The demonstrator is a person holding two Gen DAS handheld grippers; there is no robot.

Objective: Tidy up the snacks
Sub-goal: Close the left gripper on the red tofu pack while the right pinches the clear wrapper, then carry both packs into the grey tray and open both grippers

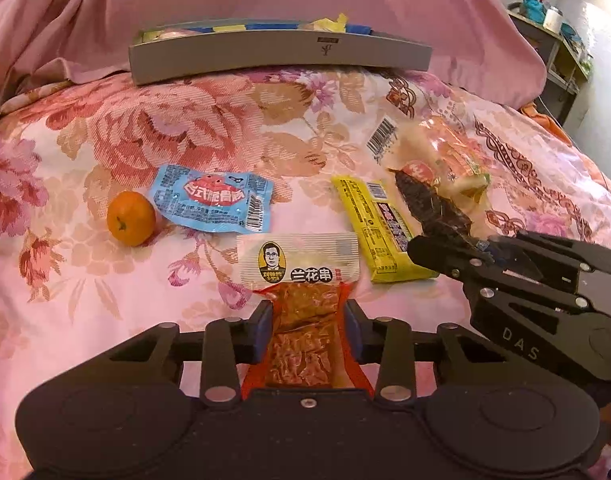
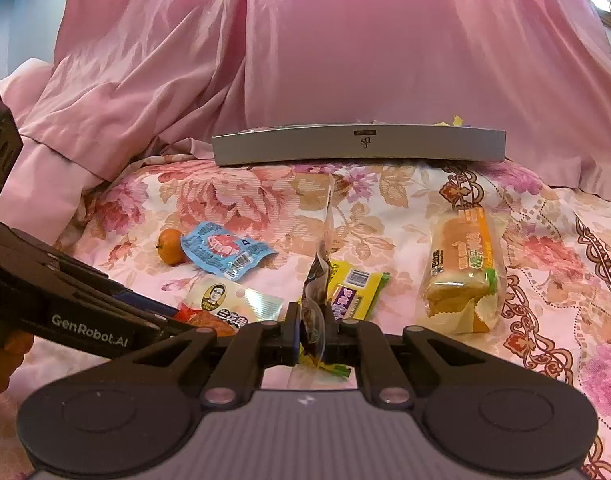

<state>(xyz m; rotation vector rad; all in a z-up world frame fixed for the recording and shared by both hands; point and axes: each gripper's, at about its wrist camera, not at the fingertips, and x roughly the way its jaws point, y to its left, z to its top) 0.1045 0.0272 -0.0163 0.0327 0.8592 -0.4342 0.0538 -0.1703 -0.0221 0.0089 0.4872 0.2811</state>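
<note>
Left wrist view is showing the left gripper (image 1: 308, 330) pinching the tofu skewer packet (image 1: 301, 280) on the floral bedspread (image 1: 85, 280) while the right gripper (image 2: 311, 334) is clamping a dark snack pouch (image 2: 316, 284), so both seemingly need lifting toward the grey box (image 1: 281, 54).

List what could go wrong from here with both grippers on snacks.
1. The left gripper pinches the tofu-skewer packet only at its tail, so it may slip.
2. The right gripper holds the dark snack packet by one end; it may swing into the yellow packet.
</note>
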